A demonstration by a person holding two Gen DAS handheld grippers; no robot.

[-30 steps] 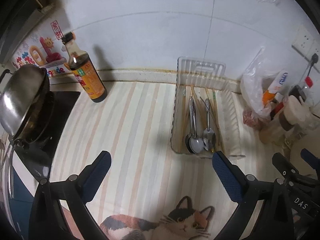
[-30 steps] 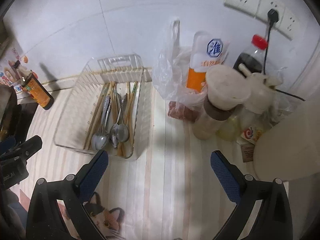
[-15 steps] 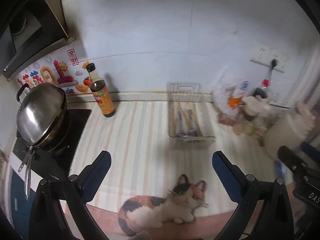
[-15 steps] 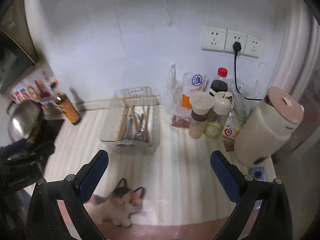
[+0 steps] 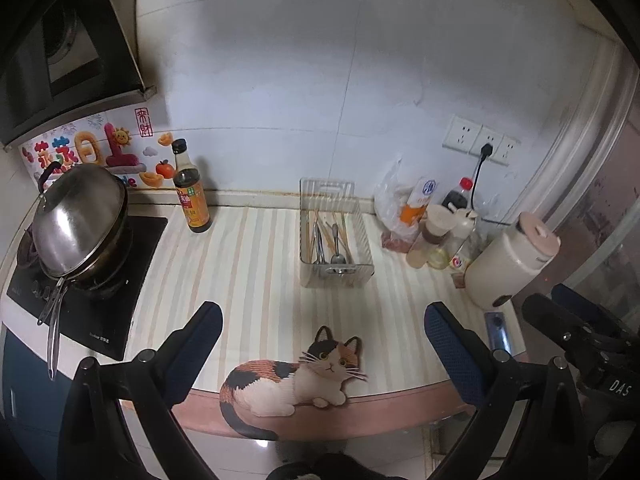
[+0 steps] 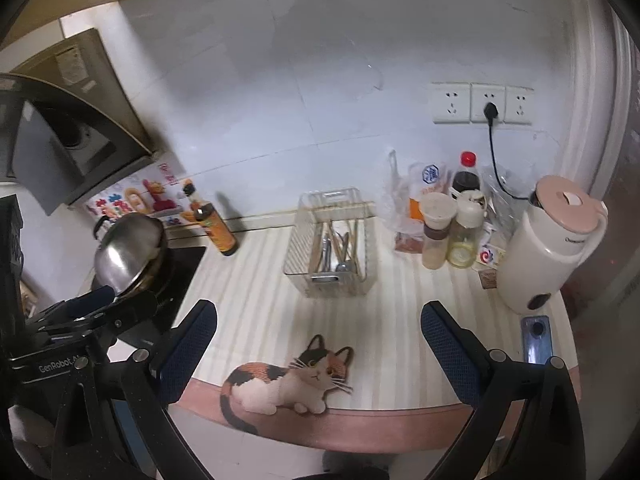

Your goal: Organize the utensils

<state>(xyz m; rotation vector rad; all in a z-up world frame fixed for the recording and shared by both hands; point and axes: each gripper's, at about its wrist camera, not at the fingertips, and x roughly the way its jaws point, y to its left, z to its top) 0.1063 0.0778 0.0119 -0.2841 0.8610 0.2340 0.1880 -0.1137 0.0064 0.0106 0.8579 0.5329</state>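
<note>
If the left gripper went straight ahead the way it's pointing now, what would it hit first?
Probably the clear plastic utensil basket on the striped counter; the open left gripper has nothing nearer ahead, though depth is uncertain.

Both wrist cameras look from beyond the near edge of the counter [image 5: 248, 264], high and well back, facing the far wall. Both views share the clear utensil basket [image 5: 335, 240] [image 6: 331, 242], with the right view set further right.
</note>
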